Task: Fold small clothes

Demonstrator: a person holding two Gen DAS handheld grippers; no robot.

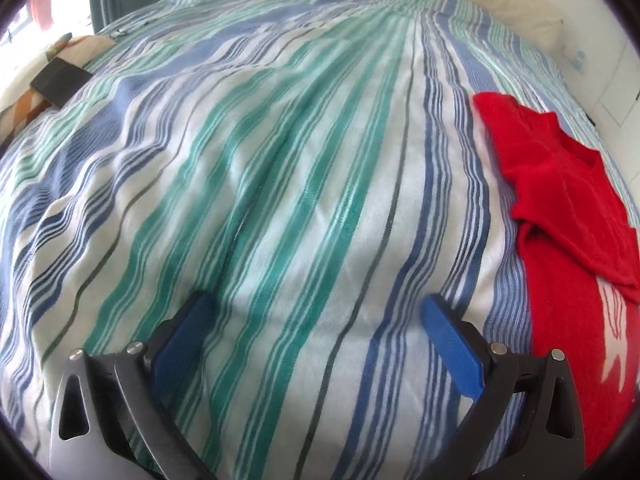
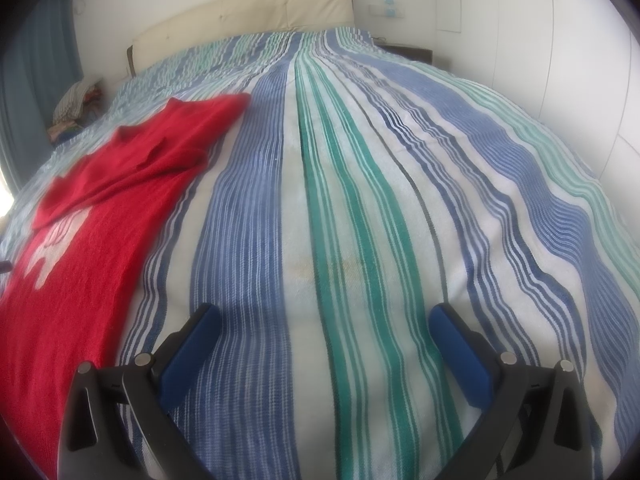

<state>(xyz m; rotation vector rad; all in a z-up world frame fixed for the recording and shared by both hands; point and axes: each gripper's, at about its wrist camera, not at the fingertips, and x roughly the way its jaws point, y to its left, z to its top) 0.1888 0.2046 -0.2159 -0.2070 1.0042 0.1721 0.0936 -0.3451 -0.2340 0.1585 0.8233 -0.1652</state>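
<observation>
A red knitted garment (image 1: 568,216) with a white pattern lies on the striped bedspread (image 1: 280,180), at the right edge of the left wrist view. In the right wrist view the same red garment (image 2: 100,216) lies at the left, its sleeves folded across its top part. My left gripper (image 1: 316,304) is open and empty, above the bedspread to the left of the garment. My right gripper (image 2: 324,312) is open and empty, above the bedspread (image 2: 360,200) to the right of the garment. Both have blue pads.
A cream headboard (image 2: 248,12) stands at the far end of the bed. A pile of clothes (image 2: 76,108) lies at the far left by a blue curtain (image 2: 36,64). A dark flat object (image 1: 60,80) lies at the bed's left edge. White walls stand at the right.
</observation>
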